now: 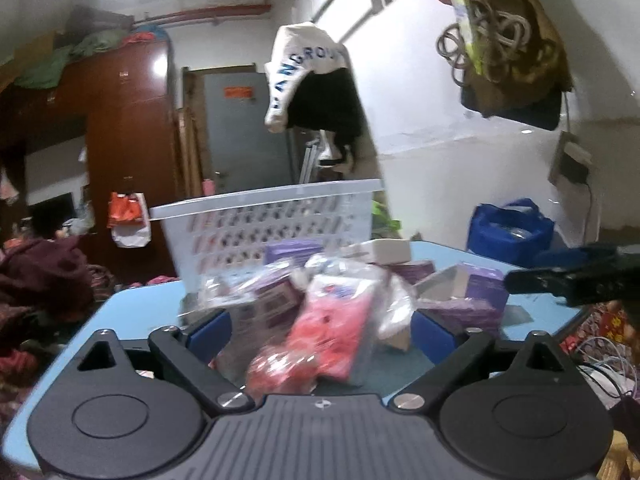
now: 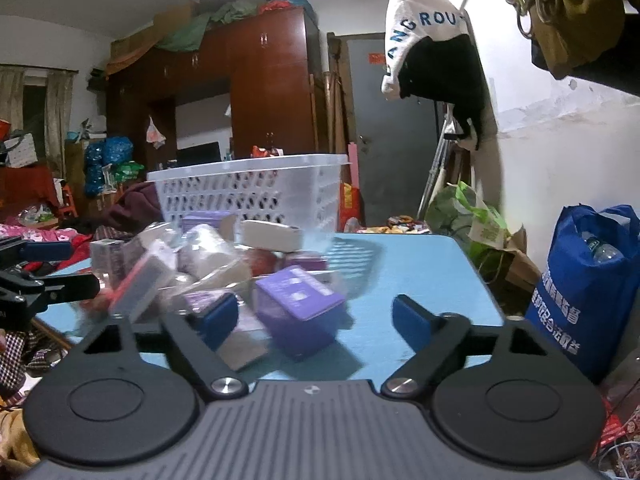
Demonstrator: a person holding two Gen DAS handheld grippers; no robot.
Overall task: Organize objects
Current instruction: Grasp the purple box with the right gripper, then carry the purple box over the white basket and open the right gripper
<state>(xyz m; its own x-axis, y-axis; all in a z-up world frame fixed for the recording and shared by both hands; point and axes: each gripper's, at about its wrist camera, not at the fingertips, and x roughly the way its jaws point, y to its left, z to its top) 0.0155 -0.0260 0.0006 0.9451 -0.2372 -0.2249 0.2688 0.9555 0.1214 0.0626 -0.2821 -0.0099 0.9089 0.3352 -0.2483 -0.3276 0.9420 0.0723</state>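
Left wrist view: my left gripper (image 1: 322,330) points across a light blue table (image 1: 132,312), its jaws spread wide. Between the blue pads (image 1: 210,334) sits a pink-and-red packet in clear plastic (image 1: 320,344), leaning toward me; it is blurred, and I cannot see either pad pressing on it. Behind it lies a heap of small goods: clear-wrapped packets (image 1: 264,292), purple boxes (image 1: 468,308) and a pale oblong box (image 1: 386,250) on top of the pile. A white plastic basket (image 1: 272,220) with a perforated wall stands at the far side of the table, just beyond the heap. At the right edge of this view the black tip of my right gripper (image 1: 560,280) reaches in over the table.

From the right wrist camera, my right gripper (image 2: 316,322) has its jaws apart as well, a little narrower than the other pair. A purple box (image 2: 300,304) lies tilted on the table between the blue pads (image 2: 218,314), closer to the left-hand one; I see a gap on its right side, so nothing is pinched. The heap spreads to its left, with the pale oblong box (image 2: 272,236) resting on top and the white plastic basket (image 2: 256,188) behind it. My left gripper (image 2: 52,284) shows at the left edge, near the pile. A blue shopping bag (image 2: 588,288) stands on the floor off the table's right side, and a white garment with blue lettering (image 2: 424,24) hangs on the wall above.
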